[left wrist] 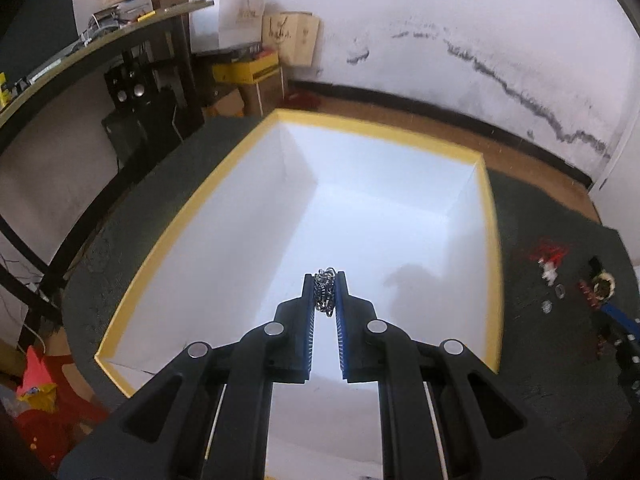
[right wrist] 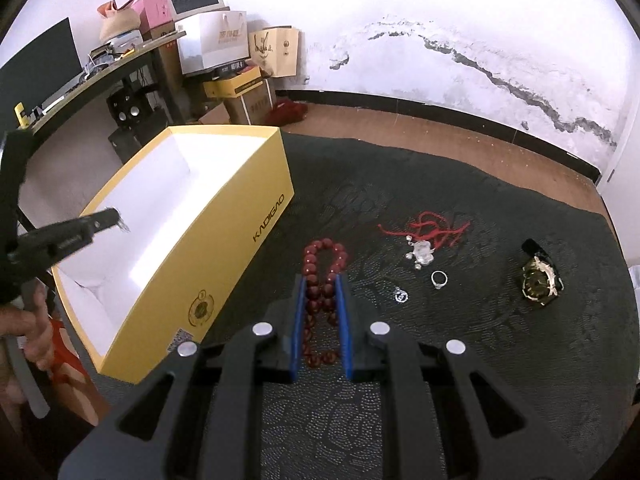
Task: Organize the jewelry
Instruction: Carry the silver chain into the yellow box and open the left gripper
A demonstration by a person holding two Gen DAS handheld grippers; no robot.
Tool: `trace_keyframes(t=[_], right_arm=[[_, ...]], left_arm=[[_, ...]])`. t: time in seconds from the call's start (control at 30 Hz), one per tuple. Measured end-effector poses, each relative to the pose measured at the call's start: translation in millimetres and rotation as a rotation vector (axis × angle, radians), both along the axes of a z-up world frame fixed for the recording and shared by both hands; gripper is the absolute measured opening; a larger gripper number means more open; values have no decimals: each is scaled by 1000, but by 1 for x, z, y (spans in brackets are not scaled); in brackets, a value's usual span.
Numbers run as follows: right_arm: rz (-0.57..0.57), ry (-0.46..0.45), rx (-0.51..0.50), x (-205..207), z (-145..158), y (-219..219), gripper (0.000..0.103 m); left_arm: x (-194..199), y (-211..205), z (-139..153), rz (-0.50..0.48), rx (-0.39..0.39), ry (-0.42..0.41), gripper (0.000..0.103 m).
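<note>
My left gripper [left wrist: 325, 278] is shut on a bunched silver chain [left wrist: 325, 292] and hangs over the white inside of the open yellow box [left wrist: 494, 240]. In the right wrist view the left gripper [right wrist: 108, 216] reaches over the box [right wrist: 224, 248] from the left, with the chain [right wrist: 123, 225] dangling at its tip. My right gripper [right wrist: 321, 280] is shut on a string of dark red beads [right wrist: 316, 300] that runs between its blue pads, above the dark cloth and just right of the box.
On the dark cloth [right wrist: 480, 360] to the right lie a red cord with a silver pendant [right wrist: 420, 254], a ring [right wrist: 439, 279], a small silver charm [right wrist: 400, 296] and a black-and-gold watch [right wrist: 540, 282]. A hand [right wrist: 36, 336] holds the left tool. A desk and cartons stand behind.
</note>
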State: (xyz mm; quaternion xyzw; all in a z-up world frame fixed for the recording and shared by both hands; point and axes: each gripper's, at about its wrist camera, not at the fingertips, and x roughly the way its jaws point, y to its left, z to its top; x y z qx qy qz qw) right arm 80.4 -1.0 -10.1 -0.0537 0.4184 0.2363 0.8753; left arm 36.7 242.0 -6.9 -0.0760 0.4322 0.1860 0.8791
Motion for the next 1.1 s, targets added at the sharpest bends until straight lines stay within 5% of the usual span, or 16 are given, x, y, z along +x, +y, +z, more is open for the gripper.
trace_keyframes(t=[0.97, 1.03, 1.07, 1.1], right_arm=[[9, -17, 28, -3, 11, 3, 15], [9, -18, 27, -3, 11, 3, 15], [9, -17, 26, -3, 11, 3, 15], [9, -17, 26, -3, 11, 3, 15]], left_arm=[[2, 10, -36, -13, -2, 87, 11], [2, 8, -35, -24, -4, 82, 28], [2, 8, -34, -30, -1, 79, 68], [0, 6, -30, -33, 12, 63, 96]])
